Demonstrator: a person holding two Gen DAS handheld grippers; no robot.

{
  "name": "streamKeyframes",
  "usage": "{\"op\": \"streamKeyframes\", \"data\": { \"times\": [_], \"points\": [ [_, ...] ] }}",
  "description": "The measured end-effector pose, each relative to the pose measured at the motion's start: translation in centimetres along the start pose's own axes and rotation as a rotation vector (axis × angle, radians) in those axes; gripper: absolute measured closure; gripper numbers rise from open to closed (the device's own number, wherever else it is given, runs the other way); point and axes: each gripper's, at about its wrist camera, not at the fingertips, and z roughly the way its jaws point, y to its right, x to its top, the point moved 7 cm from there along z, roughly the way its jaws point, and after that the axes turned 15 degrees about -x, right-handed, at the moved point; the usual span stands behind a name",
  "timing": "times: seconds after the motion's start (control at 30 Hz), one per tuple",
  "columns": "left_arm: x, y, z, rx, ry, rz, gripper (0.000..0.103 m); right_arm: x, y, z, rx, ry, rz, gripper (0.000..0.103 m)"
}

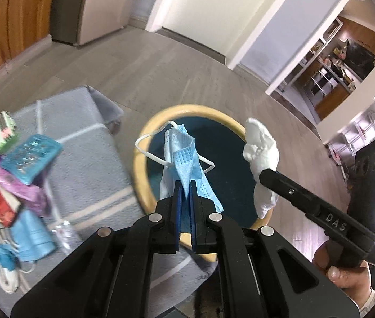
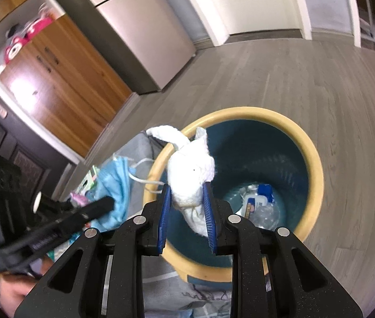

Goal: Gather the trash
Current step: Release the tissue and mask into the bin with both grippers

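Clutter sits at my far left in the left wrist view: a heap of mixed wrappers and packets (image 1: 10, 175), among them a teal blister pack (image 1: 32, 159), a purple foil packet (image 1: 15, 185) and a folded light-blue face mask (image 1: 32, 238), all lying on a grey cloth with pale stripes (image 1: 92, 175). Just right of that cloth stands the round waste bin with a tan rim and dark teal inside (image 1: 139, 169), on the grey wood-look floor (image 1: 161, 79).

My left gripper (image 1: 184, 193) is clamped on a crumpled light-blue surgical mask with white ear loops (image 1: 181, 156); its blue-padded jaws pinch the lower part of the mask, and the mask hangs above the bin's mouth. Further right, my right gripper (image 1: 263, 176) comes in from the side with a wad of white tissue paper (image 1: 260, 153) squeezed in its tip, over the bin's right rim.

From the right wrist view, the left gripper (image 2: 108, 202) shows at left as a black bar with the blue mask (image 2: 116, 182) at its end, near the bin's left edge. In the middle, the right gripper (image 2: 187, 198) has its blue pads pressed against both sides of the white tissue (image 2: 191, 177), held above the bin (image 2: 312, 159). Down in the bin's bottom lies a crushed clear plastic bottle with a blue label (image 2: 260, 204).
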Motion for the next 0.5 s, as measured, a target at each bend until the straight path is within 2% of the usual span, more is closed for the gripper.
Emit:
{"op": "streamKeyframes", "data": {
  "times": [0.2,0.4,0.5],
  "points": [
    [-0.7,-0.3,2.2,-0.023,-0.051,-0.015,0.098,-0.2,0.7,0.4,-0.006,-0.017,0.020,0.077],
    [-0.6,-1.1,1.7,-0.019,-0.041,-0.043,0.084,-0.1,0.4,0.8,-0.011,-0.029,0.016,0.077],
    [-0.3,-1.3,0.7,-0.011,-0.017,-0.056,0.069,-0.1,0.4,1.0,-0.017,-0.032,0.011,0.075]
  ]
}}
